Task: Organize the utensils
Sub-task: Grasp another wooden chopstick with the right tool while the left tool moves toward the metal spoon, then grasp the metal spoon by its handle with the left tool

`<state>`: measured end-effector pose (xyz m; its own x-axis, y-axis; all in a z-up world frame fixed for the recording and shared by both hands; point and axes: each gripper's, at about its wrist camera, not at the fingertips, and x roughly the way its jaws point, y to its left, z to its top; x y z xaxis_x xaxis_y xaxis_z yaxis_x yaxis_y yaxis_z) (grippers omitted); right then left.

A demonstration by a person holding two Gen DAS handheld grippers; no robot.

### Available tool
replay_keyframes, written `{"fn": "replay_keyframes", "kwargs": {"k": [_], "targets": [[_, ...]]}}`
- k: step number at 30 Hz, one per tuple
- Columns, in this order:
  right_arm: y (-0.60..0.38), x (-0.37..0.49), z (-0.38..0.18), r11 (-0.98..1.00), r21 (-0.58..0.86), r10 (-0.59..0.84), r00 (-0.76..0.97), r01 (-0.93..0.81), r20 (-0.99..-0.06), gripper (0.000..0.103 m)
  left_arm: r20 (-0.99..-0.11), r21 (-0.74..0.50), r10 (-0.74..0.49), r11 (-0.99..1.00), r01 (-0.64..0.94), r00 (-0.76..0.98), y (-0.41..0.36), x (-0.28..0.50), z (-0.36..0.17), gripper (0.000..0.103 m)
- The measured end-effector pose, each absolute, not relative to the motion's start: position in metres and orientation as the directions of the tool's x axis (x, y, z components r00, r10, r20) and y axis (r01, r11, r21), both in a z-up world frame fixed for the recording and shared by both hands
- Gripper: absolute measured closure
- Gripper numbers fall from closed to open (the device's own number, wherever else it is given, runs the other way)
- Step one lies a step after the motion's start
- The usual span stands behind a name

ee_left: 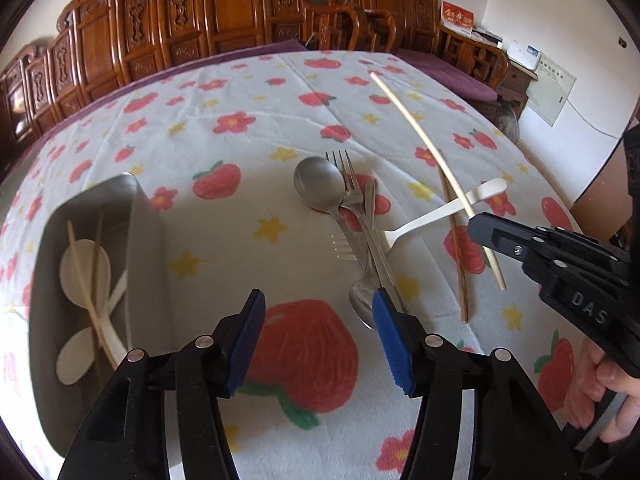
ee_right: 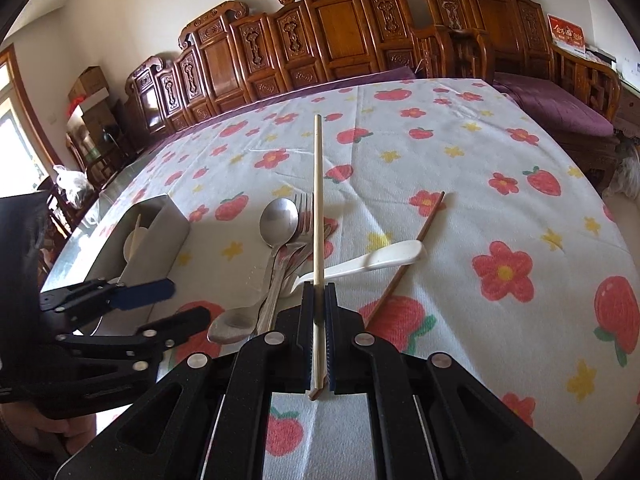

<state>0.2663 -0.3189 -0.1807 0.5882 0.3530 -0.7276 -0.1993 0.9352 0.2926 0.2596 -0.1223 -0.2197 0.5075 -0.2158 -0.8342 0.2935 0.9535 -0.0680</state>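
Observation:
My right gripper (ee_right: 319, 292) is shut on a pale chopstick (ee_right: 318, 200), which points away over the table. The left wrist view shows that gripper (ee_left: 476, 226) and the chopstick (ee_left: 420, 136) raised on the right. My left gripper (ee_left: 318, 300) stands open above the strawberry-print cloth with nothing between its blue pads. Its right pad is beside a pile of metal utensils: a spoon (ee_left: 320, 184), a fork (ee_left: 344, 176) and a second spoon (ee_left: 362, 300). A white spoon (ee_left: 436, 216) and a brown chopstick (ee_left: 456, 248) lie to the right. A metal tray (ee_left: 136, 200) on the left holds white spoons and chopsticks.
Carved wooden benches (ee_right: 340, 32) with purple cushions line the far side of the table. A person's hand (ee_left: 600, 392) holds the right gripper's handle at the lower right. In the right wrist view the left gripper (ee_right: 180, 302) sits low on the left, next to the tray (ee_right: 168, 232).

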Motion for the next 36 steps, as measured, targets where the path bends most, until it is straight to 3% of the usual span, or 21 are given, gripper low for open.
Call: {"fn": "replay_keyframes", "kwargs": {"k": [15,20,36], "targets": [[-0.318,0.268,-0.180,0.932,0.305,0.361,0.587,-0.197,-0.725,0.097,-0.860,-0.181,-0.296,0.939,0.294,0.416,-0.134,0.270,-0.239,0.077],[-0.317,0.267,-0.181,0.935,0.299,0.353,0.588,-0.192,-0.728,0.097,-0.859,-0.164,-0.280,0.943,0.289,0.428,-0.135,0.267,-0.233,0.096],[-0.313,0.256,-0.181,0.942,0.268,0.335,0.586,-0.202,-0.738,0.097,-0.850,-0.023,-0.171,0.957,0.289,0.498,-0.119,0.237,-0.202,0.102]]}}
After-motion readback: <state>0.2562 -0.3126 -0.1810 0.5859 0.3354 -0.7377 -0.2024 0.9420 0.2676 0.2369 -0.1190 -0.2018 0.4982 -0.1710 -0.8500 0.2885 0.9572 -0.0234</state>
